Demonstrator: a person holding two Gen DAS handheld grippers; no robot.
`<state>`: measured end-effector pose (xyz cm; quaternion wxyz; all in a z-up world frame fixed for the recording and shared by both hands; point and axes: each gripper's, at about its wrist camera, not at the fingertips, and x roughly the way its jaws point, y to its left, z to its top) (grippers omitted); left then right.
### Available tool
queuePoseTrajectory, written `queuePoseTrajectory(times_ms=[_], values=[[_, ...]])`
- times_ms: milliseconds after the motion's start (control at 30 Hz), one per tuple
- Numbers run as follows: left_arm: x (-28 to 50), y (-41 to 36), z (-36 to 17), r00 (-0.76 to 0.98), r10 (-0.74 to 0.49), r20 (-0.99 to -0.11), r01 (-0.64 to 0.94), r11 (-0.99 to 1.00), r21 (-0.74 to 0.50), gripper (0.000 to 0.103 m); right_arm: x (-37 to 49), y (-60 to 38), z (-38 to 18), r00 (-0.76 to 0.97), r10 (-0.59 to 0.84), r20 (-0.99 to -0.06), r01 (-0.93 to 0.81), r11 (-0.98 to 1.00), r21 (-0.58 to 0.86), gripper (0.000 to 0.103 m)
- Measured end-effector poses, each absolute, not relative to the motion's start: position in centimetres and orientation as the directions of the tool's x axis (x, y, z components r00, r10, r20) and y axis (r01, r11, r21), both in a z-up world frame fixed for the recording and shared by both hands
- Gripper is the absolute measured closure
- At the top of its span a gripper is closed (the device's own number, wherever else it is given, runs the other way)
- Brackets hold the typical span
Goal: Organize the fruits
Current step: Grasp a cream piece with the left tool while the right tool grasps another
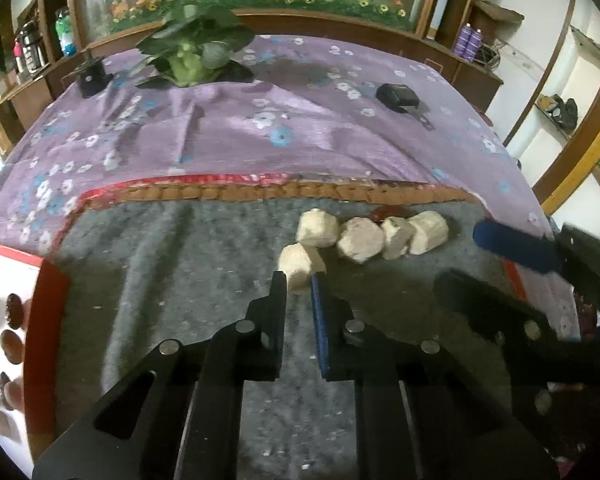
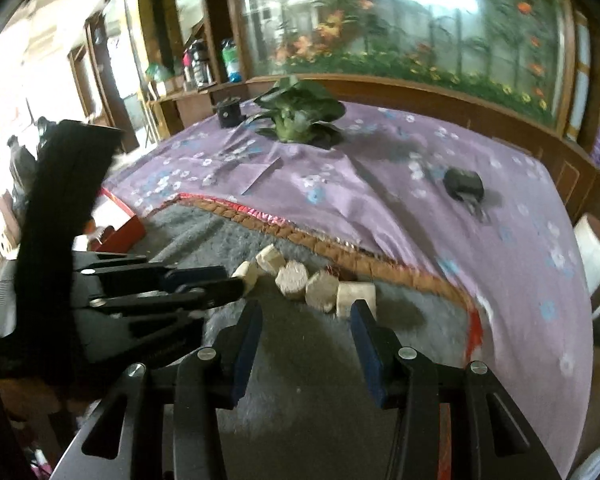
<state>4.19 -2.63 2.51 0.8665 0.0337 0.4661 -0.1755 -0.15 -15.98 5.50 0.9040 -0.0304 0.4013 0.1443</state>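
Several pale peeled fruit pieces lie in a row on a grey mat; they also show in the right wrist view. My left gripper is shut on the nearest pale piece, fingertips pinching its near side. It also shows in the right wrist view, closed on the leftmost piece. My right gripper is open and empty, just short of the right end of the row; its fingers show at the right of the left wrist view. A small dark red fruit lies behind the row.
A red-rimmed white tray with several brown and orange fruits stands at the left. A purple floral cloth covers the bed beyond. A leafy green vegetable, a black box and a dark object lie on it.
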Motion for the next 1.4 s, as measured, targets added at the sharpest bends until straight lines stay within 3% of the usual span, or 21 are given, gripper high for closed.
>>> queuePoseTrajectory(times_ms=[400, 467, 533, 600, 1067, 1200, 1267, 1400], values=[[4.7, -0.2, 2.5, 0.498, -0.267, -0.825, 0.304, 0.945, -0.122, 0.092, 0.9, -15.4, 5.3, 0.626, 0.200, -0.754, -0.272, 0.962, 0.029, 0.058], [4.4, -0.1, 2.6, 0.491, -0.287, -0.823, 0.319, 0.938, -0.137, 0.084, 0.8, -15.5, 5.3, 0.625, 0.199, -0.755, -0.268, 0.963, 0.032, 0.058], [4.0, -0.2, 2.8, 0.492, -0.303, -0.816, 0.333, 0.932, -0.145, 0.056, 0.7, -15.6, 5.3, 0.626, 0.206, -0.752, -0.266, 0.963, 0.042, 0.058], [3.7, -0.4, 3.3, 0.511, -0.321, -0.798, 0.348, 0.926, -0.150, 0.051, 0.7, -15.7, 5.3, 0.626, 0.207, -0.752, -0.266, 0.963, 0.044, 0.058], [6.2, -2.0, 1.0, 0.510, -0.220, -0.832, 0.325, 0.944, -0.050, 0.051, 0.9, -15.5, 5.0, 0.616, 0.210, -0.759, -0.277, 0.960, 0.040, 0.058], [6.3, -1.1, 1.0, 0.515, -0.208, -0.832, 0.295, 0.954, -0.056, 0.079, 1.2, -14.9, 5.3, 0.621, 0.225, -0.751, -0.313, 0.949, 0.026, 0.058], [6.2, -0.3, 1.2, 0.501, -0.220, -0.837, 0.274, 0.958, -0.088, 0.079, 2.1, -14.2, 5.4, 0.611, 0.251, -0.750, -0.354, 0.935, 0.024, 0.058], [4.8, 0.8, 2.2, 0.553, -0.157, -0.818, 0.239, 0.971, -0.025, 0.079, 3.5, -13.1, 5.4, 0.610, 0.238, -0.756, -0.372, 0.928, -0.008, 0.058]])
